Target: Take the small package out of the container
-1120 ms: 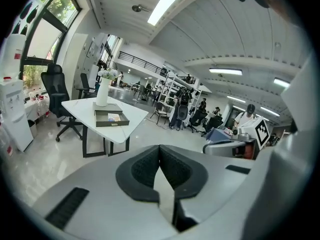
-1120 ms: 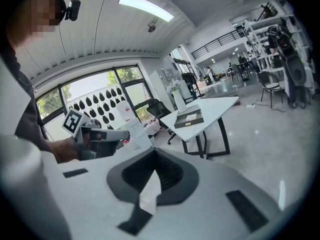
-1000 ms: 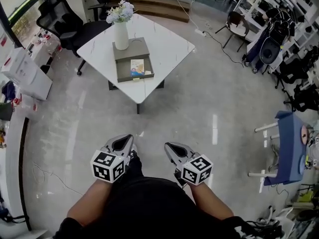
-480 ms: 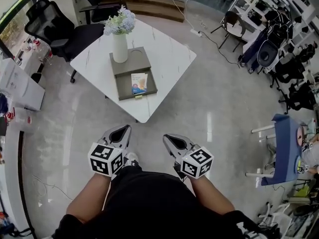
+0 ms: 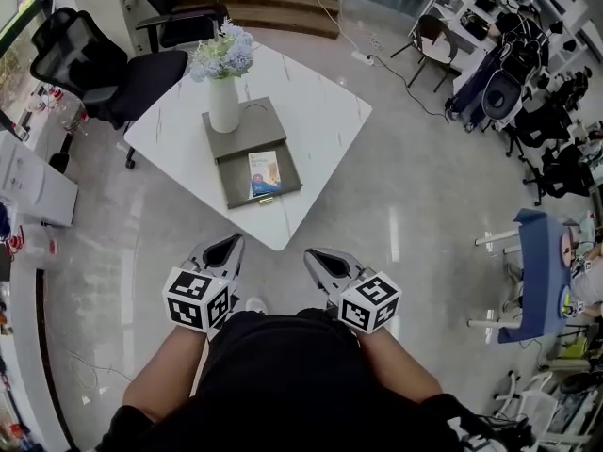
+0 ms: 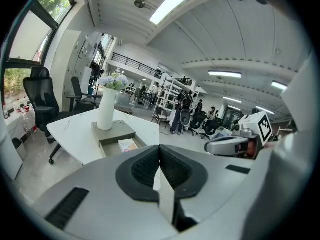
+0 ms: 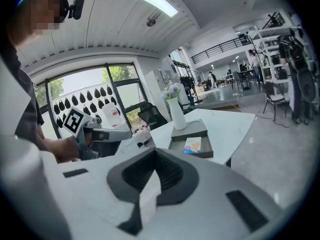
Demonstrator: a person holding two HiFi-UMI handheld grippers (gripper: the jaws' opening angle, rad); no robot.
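Left gripper: jaws fully closed, the ribbed black pads meeting along their length, nothing between them. Right gripper: jaws likewise closed pad to pad and empty. Both are held low in front of the person's body, side by side and apart from each other, pointing forward and slightly down toward the white square marble-pattern table. The nearest table corner lies just ahead of the two gripper tips and between them. The small flat package with a blue and orange printed face lies in the open grey drawer-type container on that table, ahead of both grippers and well apart from either. It sits toward the right side of the drawer as seen from the grippers, with bare drawer floor to its left. In the left gripper view the package shows just above the closed jaw tips, slightly left of their line. In the right gripper view it shows beyond the tips and off to their right. A tall white vase of pale flowers stands on the container's grey top, beyond the drawer. A black office chair stands beyond the table, far left of the left gripper.
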